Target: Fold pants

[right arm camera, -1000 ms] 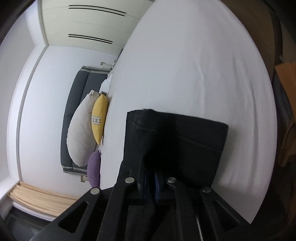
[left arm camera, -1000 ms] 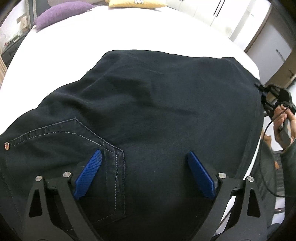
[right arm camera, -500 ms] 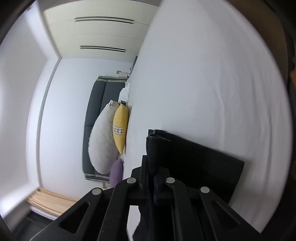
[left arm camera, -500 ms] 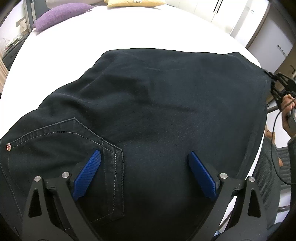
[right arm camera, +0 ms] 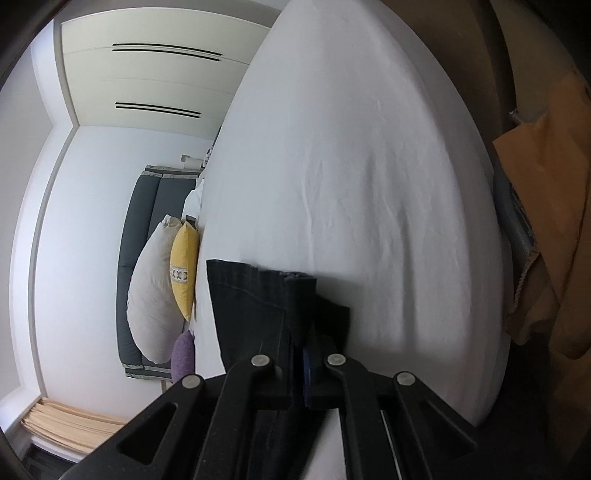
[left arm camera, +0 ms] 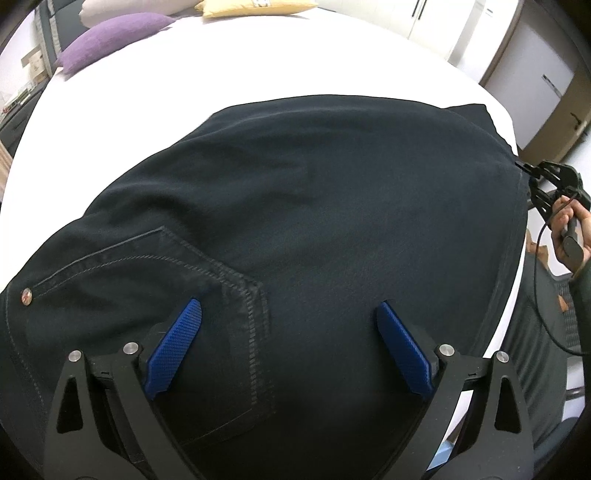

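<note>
Dark navy pants (left arm camera: 314, 206) lie spread on the white bed (left arm camera: 221, 62), back pocket and rivet at the near left. My left gripper (left arm camera: 288, 350) is open and hovers just over the seat, blue pads either side of the pocket edge. My right gripper (right arm camera: 304, 354) is shut on the hem end of the pants (right arm camera: 255, 299), which stands up between its fingers. It also shows in the left wrist view (left arm camera: 543, 181) at the far right, holding the leg end at the bed's edge.
Purple pillow (left arm camera: 110, 37) and yellow pillow (left arm camera: 255, 5) lie at the head of the bed. White wardrobes (right arm camera: 155, 74) stand beyond. A brown cloth (right arm camera: 546, 206) hangs beside the bed on the right. A chair (left arm camera: 535, 306) stands off the near right edge.
The right gripper has pulled the leg end, so the hem shifted and the fabric lies smoother. The left gripper has stayed open over the seat, shifting only slightly.
</note>
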